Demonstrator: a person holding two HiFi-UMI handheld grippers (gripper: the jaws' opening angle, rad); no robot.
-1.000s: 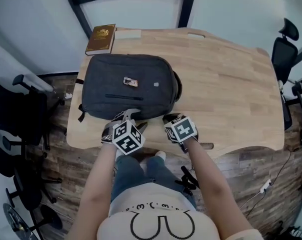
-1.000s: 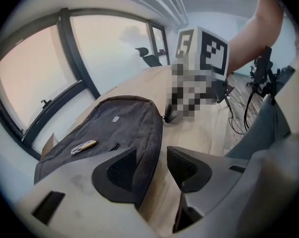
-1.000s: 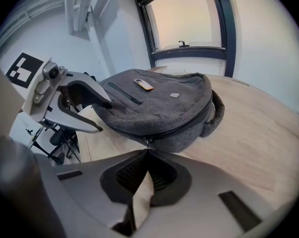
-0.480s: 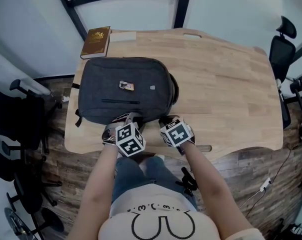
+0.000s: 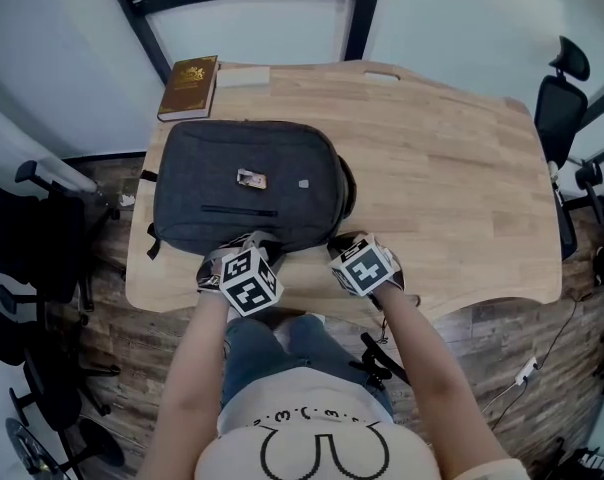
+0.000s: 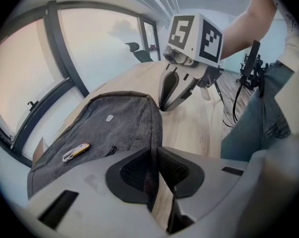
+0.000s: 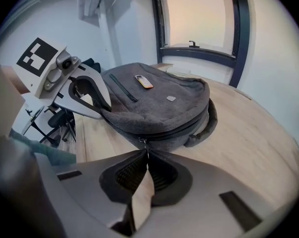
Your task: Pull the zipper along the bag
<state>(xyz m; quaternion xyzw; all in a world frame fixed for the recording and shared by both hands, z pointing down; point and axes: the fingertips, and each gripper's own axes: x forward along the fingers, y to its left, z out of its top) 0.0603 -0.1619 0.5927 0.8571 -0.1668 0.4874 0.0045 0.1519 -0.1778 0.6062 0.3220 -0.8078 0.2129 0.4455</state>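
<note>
Fingers of the left gripper (image 5: 254,241) and the right gripper (image 5: 334,240) both reach the near side of the grey bag (image 5: 247,158) in the head view. The bag lies flat on the left part of the desk (image 5: 452,168), close to its left and near edges. A brown book (image 5: 189,86) sits at the far left corner, and a small white-and-yellow item (image 5: 250,179) lies on the bag's top panel. In the left gripper view, the left gripper (image 6: 156,151) has just been closing, and its pads clamp a fold of the bag's (image 6: 115,128) grey fabric at its near edge, with almost no gap between them. The right gripper (image 6: 162,106) meets the bag's side just beyond. In the right gripper view, the right gripper (image 7: 146,153) has just been easing open a little, yet its tips pinch the metal zipper pull (image 7: 146,145), which hangs from the dark zipper line (image 7: 179,129) on the bag's side. Only a thin slit shows between the pads lower down. The zipper line reads as closed along the visible side toward the handle (image 7: 209,119), so what the bag holds cannot be seen.
</note>
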